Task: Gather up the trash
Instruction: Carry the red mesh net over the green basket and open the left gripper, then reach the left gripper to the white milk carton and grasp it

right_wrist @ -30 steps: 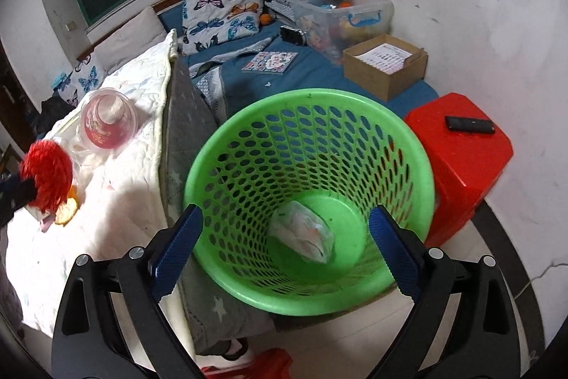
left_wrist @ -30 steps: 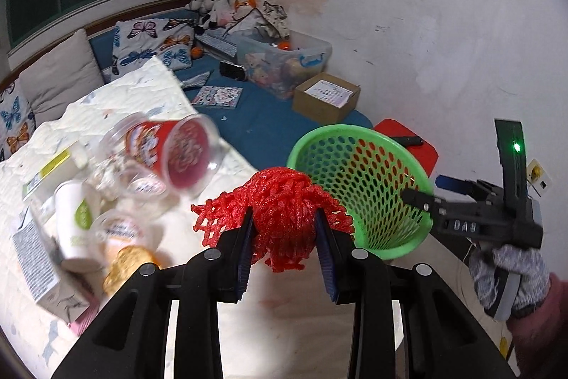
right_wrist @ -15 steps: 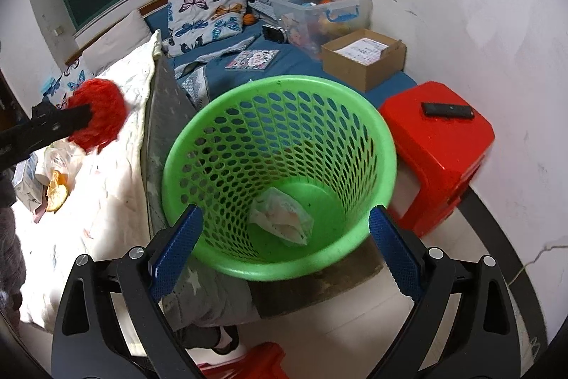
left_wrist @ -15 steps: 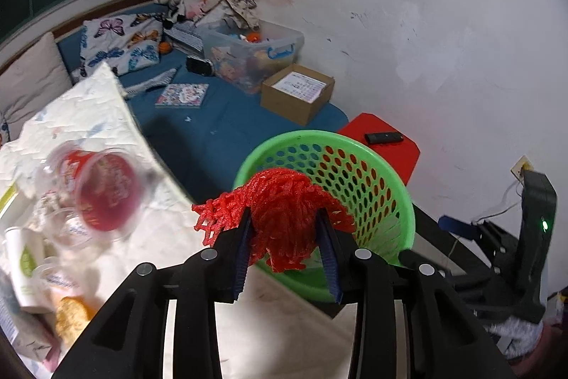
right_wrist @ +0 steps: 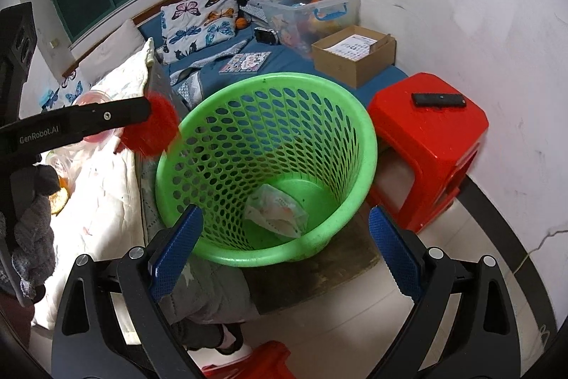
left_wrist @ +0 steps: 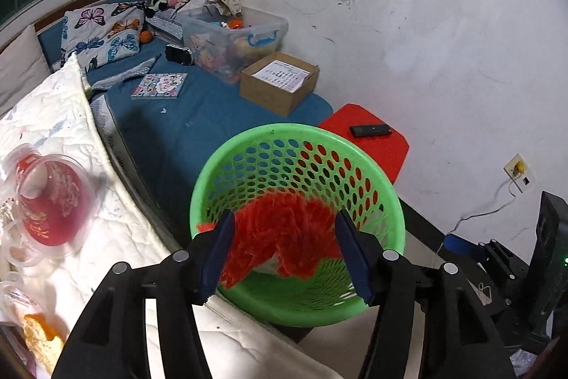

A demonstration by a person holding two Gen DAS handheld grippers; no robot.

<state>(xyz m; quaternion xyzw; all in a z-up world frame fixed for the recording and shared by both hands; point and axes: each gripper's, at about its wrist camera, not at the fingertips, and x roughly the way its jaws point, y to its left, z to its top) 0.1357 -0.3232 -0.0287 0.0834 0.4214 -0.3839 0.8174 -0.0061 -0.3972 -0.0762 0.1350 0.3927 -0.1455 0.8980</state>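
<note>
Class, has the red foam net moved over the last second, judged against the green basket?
Yes. The red foam net travelled from above the bed to the green basket, between opening left tongs.

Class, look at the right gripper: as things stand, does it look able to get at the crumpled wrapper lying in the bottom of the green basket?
Probably yes. The right gripper is open above the green basket, whose mouth is uncovered, and the crumpled wrapper lies bare.

Bedroom trash scene — colours and patterns
Green perforated basket (right_wrist: 355, 116); red foam net (left_wrist: 284, 233); red stool (right_wrist: 433, 126); butterfly-print pillow (right_wrist: 198, 22) — blue bedsheet (left_wrist: 198, 123).
</note>
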